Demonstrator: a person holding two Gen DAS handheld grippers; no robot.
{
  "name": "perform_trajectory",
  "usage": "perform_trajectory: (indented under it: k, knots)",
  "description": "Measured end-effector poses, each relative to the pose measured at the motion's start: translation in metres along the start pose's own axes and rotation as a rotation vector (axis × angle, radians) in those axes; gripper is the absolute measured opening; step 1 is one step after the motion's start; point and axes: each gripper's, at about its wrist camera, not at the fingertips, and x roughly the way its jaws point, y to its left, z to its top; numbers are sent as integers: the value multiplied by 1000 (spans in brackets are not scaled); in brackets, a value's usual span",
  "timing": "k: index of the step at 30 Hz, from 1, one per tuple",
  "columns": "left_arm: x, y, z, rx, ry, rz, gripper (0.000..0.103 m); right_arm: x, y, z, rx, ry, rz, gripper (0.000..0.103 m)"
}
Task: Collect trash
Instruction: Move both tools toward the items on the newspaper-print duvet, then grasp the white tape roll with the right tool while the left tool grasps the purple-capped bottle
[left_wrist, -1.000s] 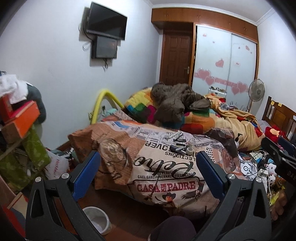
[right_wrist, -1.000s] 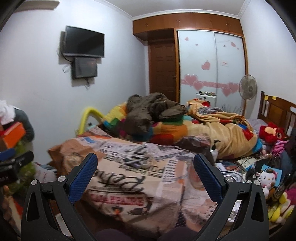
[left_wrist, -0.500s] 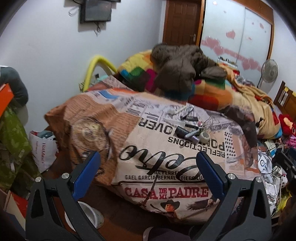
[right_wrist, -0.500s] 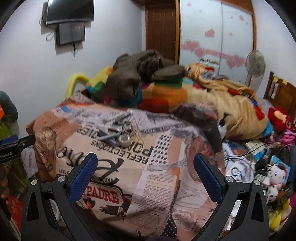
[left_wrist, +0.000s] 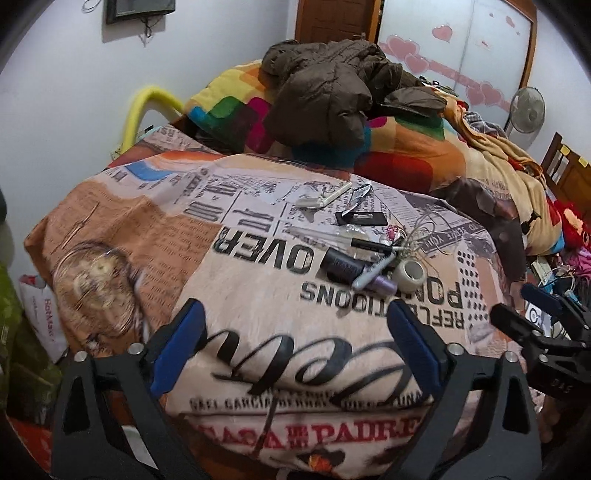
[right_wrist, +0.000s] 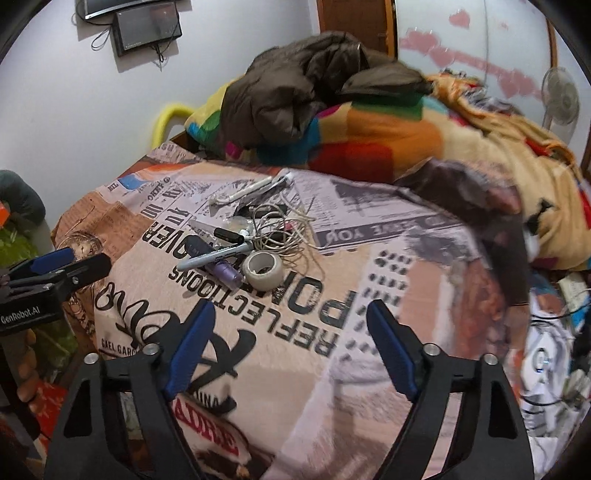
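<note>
Both cameras have dipped and closed in on the bed since a second ago, so the wall-mounted TV has slid out of the top and the clutter now fills the middle.

From the left wrist, the left hand-held gripper (left_wrist: 293, 343) is released, jaws spread wide and empty above the printed blanket (left_wrist: 258, 295). Ahead and slightly right of it lies the trash pile: a tape roll (left_wrist: 409, 272), a marker (left_wrist: 373, 274), a dark tube (left_wrist: 341, 266) and tangled string (left_wrist: 421, 236). The right hand-held gripper pokes in at the far right edge.

From the right wrist, the right hand-held gripper (right_wrist: 290, 343) is likewise released and holds nothing. The tape roll (right_wrist: 264, 270) sits just ahead, a little left of centre, touching the marker (right_wrist: 212, 257) and the string (right_wrist: 280, 230).

Doing this well probably means picking one piece at a time, starting with the tape roll: bring the jaws down on either side of its wall, avoid snagging the string or pinching soft blanket, and close only once centred.
</note>
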Motion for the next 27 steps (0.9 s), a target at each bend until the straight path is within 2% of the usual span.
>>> perform_trajectory:
  k: [1, 5, 12, 16, 18, 19, 22, 27]
  knots:
    - [7, -1, 2, 6, 6, -7, 89, 9, -1, 2, 7, 16, 18, 76]
    - [32, -3, 8, 9, 43, -56, 80, 38, -1, 8, 9, 55, 56, 65]
    - [55, -6, 12, 36, 59, -89, 64, 68, -3, 20, 30, 82, 110, 62]
    - [64, -7, 13, 54, 72, -126, 52, 84, 3, 23, 2, 109, 126, 50]
    - [67, -10, 14, 60, 78, -146, 49, 92, 4, 22, 6, 126, 133, 44]
    - [69, -11, 15, 64, 84, -158, 47, 94, 3, 22, 12, 125, 139, 37]
    - [74, -15, 16, 69, 90, -173, 43, 94, -2, 21, 42, 117, 141, 36]
    - [80, -12, 16, 16, 106, -181, 43, 84, -13, 14, 70, 101, 99, 35]
